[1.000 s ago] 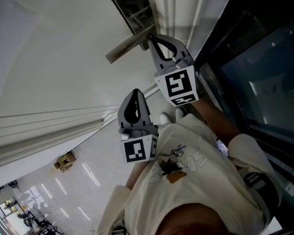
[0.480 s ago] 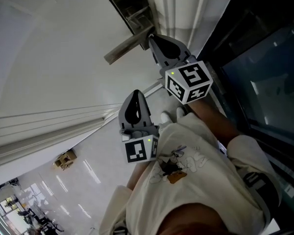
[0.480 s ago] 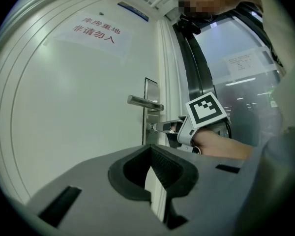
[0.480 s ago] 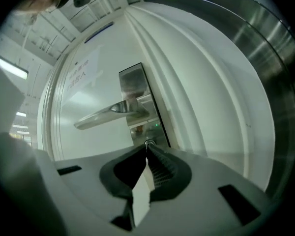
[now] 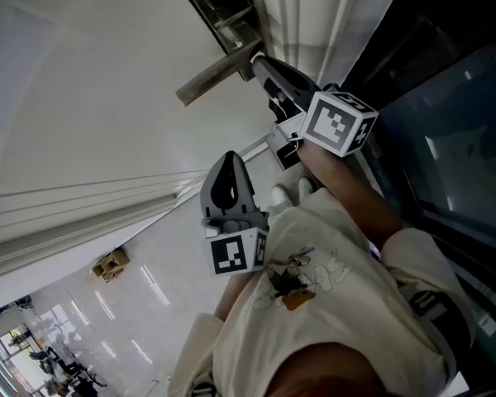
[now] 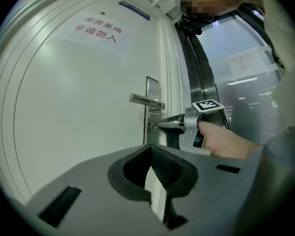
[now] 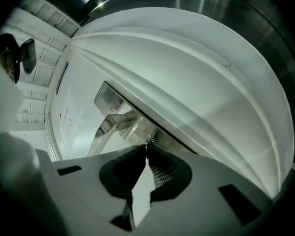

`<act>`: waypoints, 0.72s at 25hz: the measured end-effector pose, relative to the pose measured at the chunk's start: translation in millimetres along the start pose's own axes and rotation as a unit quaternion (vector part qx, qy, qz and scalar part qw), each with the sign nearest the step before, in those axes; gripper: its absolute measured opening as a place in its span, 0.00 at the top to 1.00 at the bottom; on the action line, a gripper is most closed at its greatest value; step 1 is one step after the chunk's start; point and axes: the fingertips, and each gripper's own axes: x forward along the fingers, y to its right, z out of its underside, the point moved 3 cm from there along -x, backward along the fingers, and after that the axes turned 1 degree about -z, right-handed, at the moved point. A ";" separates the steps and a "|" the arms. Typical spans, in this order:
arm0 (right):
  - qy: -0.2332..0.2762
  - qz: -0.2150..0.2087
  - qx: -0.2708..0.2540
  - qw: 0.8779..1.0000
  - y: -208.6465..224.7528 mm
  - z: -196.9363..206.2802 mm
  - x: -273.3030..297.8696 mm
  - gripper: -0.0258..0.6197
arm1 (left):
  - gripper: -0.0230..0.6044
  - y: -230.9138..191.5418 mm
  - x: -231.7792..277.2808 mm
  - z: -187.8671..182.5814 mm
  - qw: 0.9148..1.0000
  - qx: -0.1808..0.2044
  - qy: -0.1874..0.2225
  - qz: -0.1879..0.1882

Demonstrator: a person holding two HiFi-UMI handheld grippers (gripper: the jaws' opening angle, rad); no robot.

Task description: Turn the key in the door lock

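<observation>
The white door [image 5: 91, 98] carries a steel lever handle [image 5: 215, 77] and a lock plate [image 5: 223, 11]. My right gripper [image 5: 258, 59] sits just below the handle with its tips at the lock, rolled so that its marker cube [image 5: 339, 121] faces up and right. In the right gripper view the jaws [image 7: 146, 147] are shut on the small key [image 7: 149, 142], with the handle [image 7: 113, 124] just behind. The left gripper view shows the right gripper [image 6: 160, 126] at the keyhole. My left gripper [image 5: 228, 157] hangs lower, away from the door, shut and holding nothing.
A dark glass panel [image 5: 446, 122] and a metal frame [image 5: 314, 7] flank the door on the right. There is a sign with red writing [image 6: 99, 29] high on the door. A small object [image 5: 109, 265] lies on the glossy floor below.
My right gripper has rolled about its own axis at the lock, swinging its marker cube up and to the right. The left gripper has stayed where it was.
</observation>
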 end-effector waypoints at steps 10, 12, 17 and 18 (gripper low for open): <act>0.005 -0.030 0.214 0.976 12.4 5.6 -2.5 0.93 | 0.95 3.1 -0.9 -0.6 1.000 -0.001 0.001 0.004; 0.008 -0.041 0.251 0.967 12.6 6.7 -1.8 0.93 | 0.95 2.9 -1.5 -0.6 1.000 0.000 0.001 0.002; 0.012 -0.056 0.324 0.944 13.0 8.5 -0.8 0.93 | 0.95 1.3 -3.8 -1.4 1.000 0.002 0.001 -0.003; 0.013 -0.059 0.342 0.938 13.0 9.0 -0.6 0.93 | 0.95 0.9 -4.4 -1.5 1.000 0.002 0.000 -0.004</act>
